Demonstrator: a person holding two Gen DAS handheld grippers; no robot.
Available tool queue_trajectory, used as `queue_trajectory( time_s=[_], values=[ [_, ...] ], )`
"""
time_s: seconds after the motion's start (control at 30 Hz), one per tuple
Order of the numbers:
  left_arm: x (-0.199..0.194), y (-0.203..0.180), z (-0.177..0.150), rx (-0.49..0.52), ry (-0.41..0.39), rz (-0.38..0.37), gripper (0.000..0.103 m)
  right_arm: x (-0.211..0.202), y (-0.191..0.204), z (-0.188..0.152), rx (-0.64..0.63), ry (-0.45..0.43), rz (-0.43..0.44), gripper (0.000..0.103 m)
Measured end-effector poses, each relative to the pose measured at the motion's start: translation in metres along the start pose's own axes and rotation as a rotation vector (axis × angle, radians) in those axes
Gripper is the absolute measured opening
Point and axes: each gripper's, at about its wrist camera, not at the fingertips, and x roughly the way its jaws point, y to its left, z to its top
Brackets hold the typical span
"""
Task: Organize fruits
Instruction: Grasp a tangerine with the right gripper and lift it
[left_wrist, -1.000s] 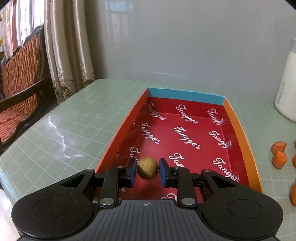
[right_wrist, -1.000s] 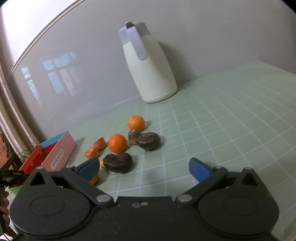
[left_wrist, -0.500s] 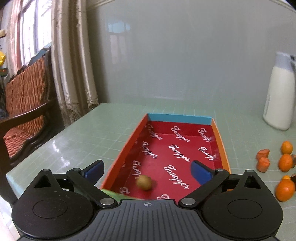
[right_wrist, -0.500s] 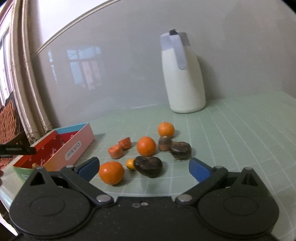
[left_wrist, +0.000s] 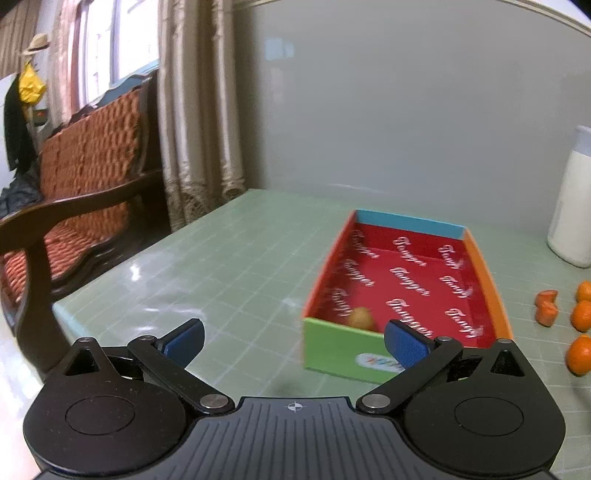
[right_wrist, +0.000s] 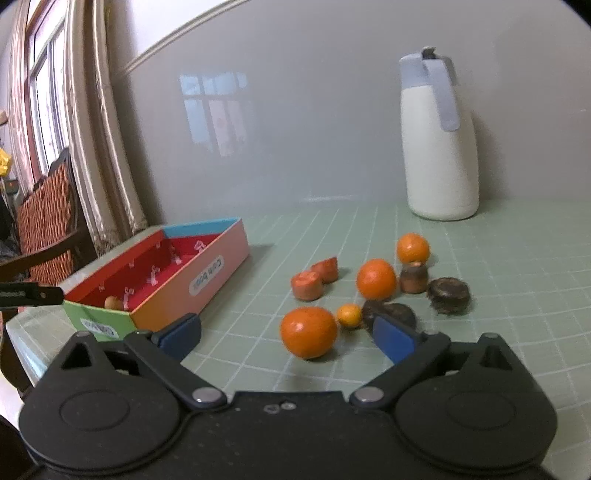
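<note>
My left tongs (left_wrist: 293, 341) are spread, empty. My right tongs (right_wrist: 288, 338) have just been closing slightly, nothing pinched. Nearest orange (right_wrist: 309, 336) sits right of the box (right_wrist: 207, 273) on the desk (right_wrist: 517, 314): firm, light, rolls easily (pinch across its middle). Dark fruits (right_wrist: 448, 295) blurry; small brown fruit (left_wrist: 361, 318) half hidden by the box wall.

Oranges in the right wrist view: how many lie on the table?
4. A large orange nearest the camera, a tiny orange just right of it, a mid orange behind, and a far orange toward the jug. None seems hidden.
</note>
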Motion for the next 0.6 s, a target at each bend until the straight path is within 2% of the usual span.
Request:
queue_trajectory(
  time_s=[0.17, 0.23, 0.3, 0.4, 0.6],
  values=[
    [0.000, 0.014, -0.007, -0.027, 0.015, 0.012, 0.103, 0.012, 0.008, 0.003, -0.004, 0.033, -0.029, 0.090],
    [-0.001, 0.018, -0.010, -0.029, 0.015, 0.017, 0.103, 0.018, 0.010, 0.003, -0.004, 0.054, -0.054, 0.081],
    [-0.003, 0.022, -0.011, -0.035, 0.012, 0.017, 0.103, 0.023, 0.011, 0.002, -0.007, 0.072, -0.081, 0.078],
    [-0.003, 0.029, -0.013, -0.050, 0.015, 0.018, 0.103, 0.032, 0.014, 0.003, -0.018, 0.097, -0.114, 0.060],
    [-0.005, 0.038, -0.015, -0.070, 0.017, 0.017, 0.103, 0.046, 0.017, 0.003, -0.036, 0.136, -0.149, 0.047]
  ],
)
